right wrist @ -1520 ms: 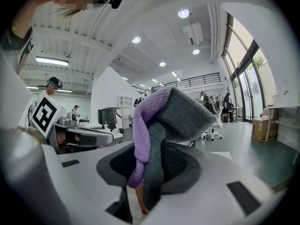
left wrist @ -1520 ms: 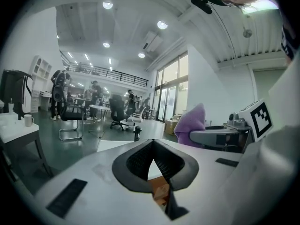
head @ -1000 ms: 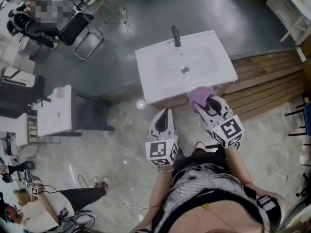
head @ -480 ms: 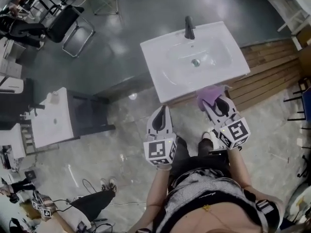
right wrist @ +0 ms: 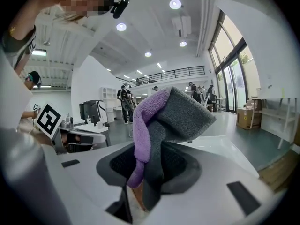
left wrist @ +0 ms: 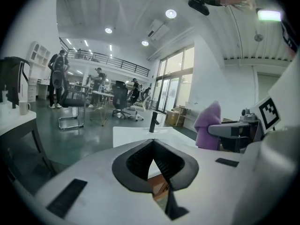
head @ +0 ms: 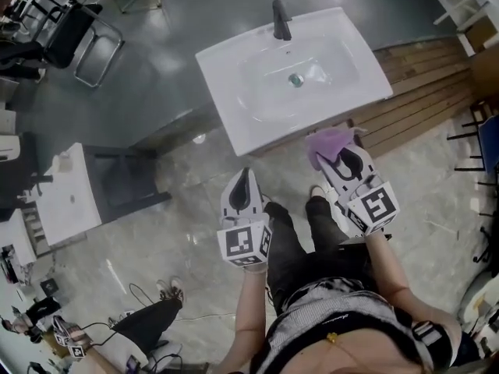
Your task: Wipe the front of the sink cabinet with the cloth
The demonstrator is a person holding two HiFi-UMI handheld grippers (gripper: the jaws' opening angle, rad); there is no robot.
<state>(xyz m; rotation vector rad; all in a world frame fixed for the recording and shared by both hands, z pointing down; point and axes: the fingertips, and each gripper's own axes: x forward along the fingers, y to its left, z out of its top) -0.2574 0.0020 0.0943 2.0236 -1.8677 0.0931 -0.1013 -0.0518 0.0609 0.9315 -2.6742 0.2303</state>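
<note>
As right tongs [head: 345, 160] pinch cloth [head: 327, 142], left tongs [head: 242, 179] sit closed

1. Top-down look at the white sink cabinet [head: 226, 92], black faucet [head: 281, 20] at its back edge.
2. Right hand-held gripper [head: 344, 157] has a purple cloth [head: 326, 142] bunched at its tips, right up against the cabinet's front edge.
3. Left hand-held gripper [head: 244, 179] hangs over the marble floor [head: 156, 240], just short of the cabinet.
4. Wooden decking [head: 421, 84] runs off to the right.
</note>
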